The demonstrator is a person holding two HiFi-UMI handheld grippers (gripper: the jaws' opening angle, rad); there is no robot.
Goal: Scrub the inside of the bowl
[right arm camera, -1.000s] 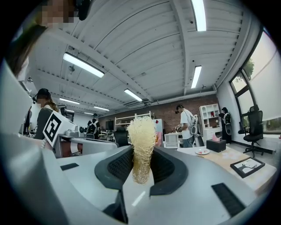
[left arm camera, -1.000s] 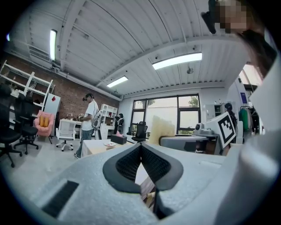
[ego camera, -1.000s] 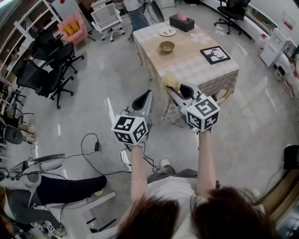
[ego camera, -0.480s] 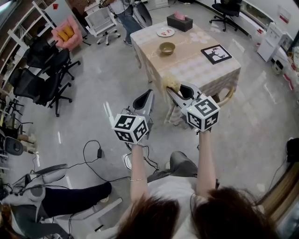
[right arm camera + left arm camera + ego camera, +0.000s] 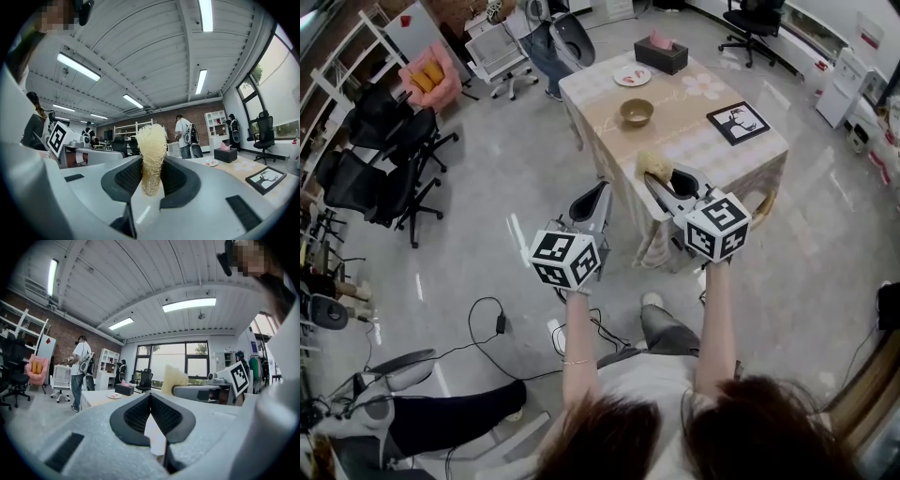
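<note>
Right gripper point(image 5: 660, 184) clamped on a pale fibrous scrubber point(image 5: 653, 165); left gripper point(image 5: 598, 191) closed, with nothing between its jaws. Both bare forearms reach forward from the lower centre of the head view, marker cubes side by side, the left one lower. The scrubber's long axis runs along the jaws, its free end pointing away from the person toward the top of the frame; in the right gripper view it stands upright out of the pads point(image 5: 126, 176). The bowl point(image 5: 636, 112) sits upright on the table point(image 5: 722, 155), upper centre, well apart from the scrubber. Compared with one second ago, table and bowl lie lower in the frame, and the scrubber now overlaps the tabletop rather than its near edge.
</note>
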